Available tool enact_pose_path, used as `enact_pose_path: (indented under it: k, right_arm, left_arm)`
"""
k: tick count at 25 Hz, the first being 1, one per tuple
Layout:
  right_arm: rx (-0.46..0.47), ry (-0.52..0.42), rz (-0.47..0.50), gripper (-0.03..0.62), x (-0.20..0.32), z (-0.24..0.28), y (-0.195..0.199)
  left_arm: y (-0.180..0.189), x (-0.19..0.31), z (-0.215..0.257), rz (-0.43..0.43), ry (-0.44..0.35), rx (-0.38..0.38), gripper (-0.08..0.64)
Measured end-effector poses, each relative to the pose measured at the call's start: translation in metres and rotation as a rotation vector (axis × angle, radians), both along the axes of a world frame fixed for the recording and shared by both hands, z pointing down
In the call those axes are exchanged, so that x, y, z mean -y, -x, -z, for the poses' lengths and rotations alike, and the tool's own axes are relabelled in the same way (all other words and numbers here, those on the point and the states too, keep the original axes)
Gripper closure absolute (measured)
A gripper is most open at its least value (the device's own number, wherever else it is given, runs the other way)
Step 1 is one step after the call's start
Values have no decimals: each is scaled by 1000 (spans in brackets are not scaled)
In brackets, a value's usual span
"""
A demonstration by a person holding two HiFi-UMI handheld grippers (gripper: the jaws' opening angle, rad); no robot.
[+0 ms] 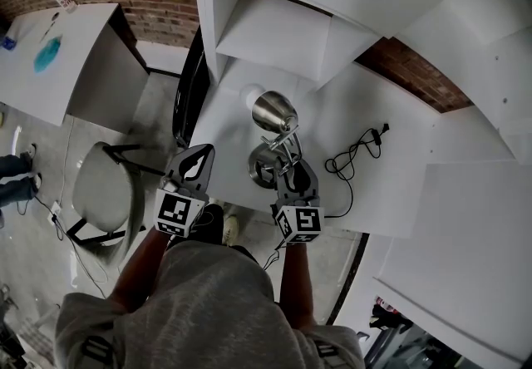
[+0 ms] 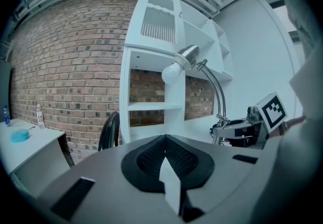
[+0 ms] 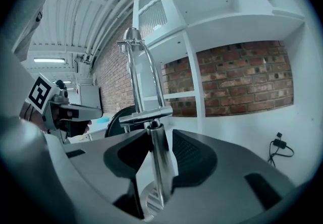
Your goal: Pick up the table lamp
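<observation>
One lamp (image 1: 274, 114) stands on a white desk (image 1: 391, 110) near its front edge, just in front of a white shelf unit (image 1: 274, 31), as a person reaches in with two hand-held grippers. The lamp's single chrome stem (image 3: 157, 162) rises upright from one round base (image 1: 259, 166), which gives its long axis as vertical. The stem then arches over at the top. One chrome shade (image 2: 189, 54) and one white bulb (image 2: 171, 73) point away from the person towards the shelves and the desk's left side, tipped slightly down.

The right gripper (image 1: 291, 164) has its jaws spread either side of the lower stem. A gap shows on the left of the metal, so they are not clamped. The left gripper (image 1: 202, 150) is held just left of the lamp, apart from it, its jaws pressed together on nothing. Each gripper carries one marker cube (image 1: 176, 212), two in all.

One black cord (image 1: 353, 155) lies looped on the desk to the lamp's right, and one black chair (image 1: 188, 89) stands at the desk's left side
</observation>
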State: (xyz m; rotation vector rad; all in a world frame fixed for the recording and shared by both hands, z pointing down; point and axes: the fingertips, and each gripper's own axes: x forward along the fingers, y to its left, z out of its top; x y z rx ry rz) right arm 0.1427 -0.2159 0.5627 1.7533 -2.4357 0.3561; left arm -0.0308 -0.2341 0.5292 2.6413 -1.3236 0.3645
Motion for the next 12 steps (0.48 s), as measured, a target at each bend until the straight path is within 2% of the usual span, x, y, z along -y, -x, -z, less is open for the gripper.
enact_pose_path:
  k: [3,12]
  right_arm:
    - [-12,-10,16,454,0,1,2]
    - [-25,-30,21,460,-1,2,3]
  left_arm:
    - [3,1,0,9,0,2,557]
    - [4,-6,-2,11,9,14,557]
